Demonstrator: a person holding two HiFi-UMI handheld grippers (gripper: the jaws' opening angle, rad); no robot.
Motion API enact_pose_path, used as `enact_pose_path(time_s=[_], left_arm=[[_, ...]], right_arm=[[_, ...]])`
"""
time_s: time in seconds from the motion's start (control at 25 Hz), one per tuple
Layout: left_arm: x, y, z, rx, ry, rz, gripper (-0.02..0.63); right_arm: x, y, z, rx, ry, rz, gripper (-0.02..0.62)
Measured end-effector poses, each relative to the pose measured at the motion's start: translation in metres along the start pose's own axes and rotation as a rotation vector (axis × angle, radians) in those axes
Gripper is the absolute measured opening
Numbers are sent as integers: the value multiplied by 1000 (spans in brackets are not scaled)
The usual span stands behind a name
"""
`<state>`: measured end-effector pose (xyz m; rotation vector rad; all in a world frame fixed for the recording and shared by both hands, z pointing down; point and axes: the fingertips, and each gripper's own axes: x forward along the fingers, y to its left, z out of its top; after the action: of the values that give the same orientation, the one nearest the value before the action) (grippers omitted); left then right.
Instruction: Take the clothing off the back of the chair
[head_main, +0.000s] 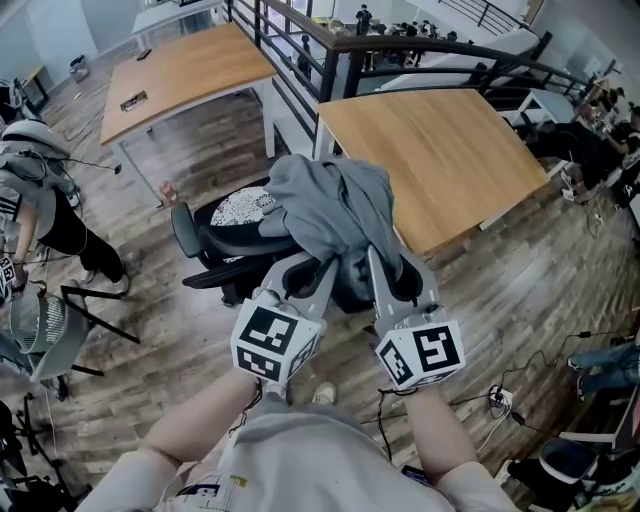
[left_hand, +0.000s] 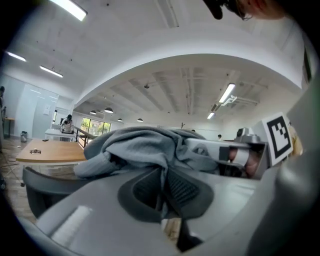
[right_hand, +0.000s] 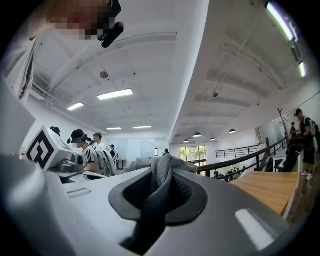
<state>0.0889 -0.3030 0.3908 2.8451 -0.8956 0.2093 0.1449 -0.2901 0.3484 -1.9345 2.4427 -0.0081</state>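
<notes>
Above the chair (head_main: 213, 248) back, grey clothing (head_main: 330, 200) bunches just ahead of us; our left gripper (head_main: 322, 268) & right gripper (head_main: 375, 262) jaws each pinch a fold, side by side.

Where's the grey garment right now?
Centre of the head view: the grey garment is bunched over the black chair, pinched by both the left gripper and right gripper, left of the wooden table.

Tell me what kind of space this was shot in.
Probably an open-plan office or lab on a mezzanine: wooden desks, a black swivel chair behind the held gray garment, and a black railing with people seated beyond it.
</notes>
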Motion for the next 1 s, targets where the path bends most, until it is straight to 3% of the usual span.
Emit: enact_pose_path(time_s=[0.36,1.0], left_arm=[[8,-40,45,66,-80,-109,21],[12,-147,90,182,-163,-367,21]], right_arm=[[-35,-20,48,2,-111,-78,44],[-137,-58,107,-65,-222,-316,41]])
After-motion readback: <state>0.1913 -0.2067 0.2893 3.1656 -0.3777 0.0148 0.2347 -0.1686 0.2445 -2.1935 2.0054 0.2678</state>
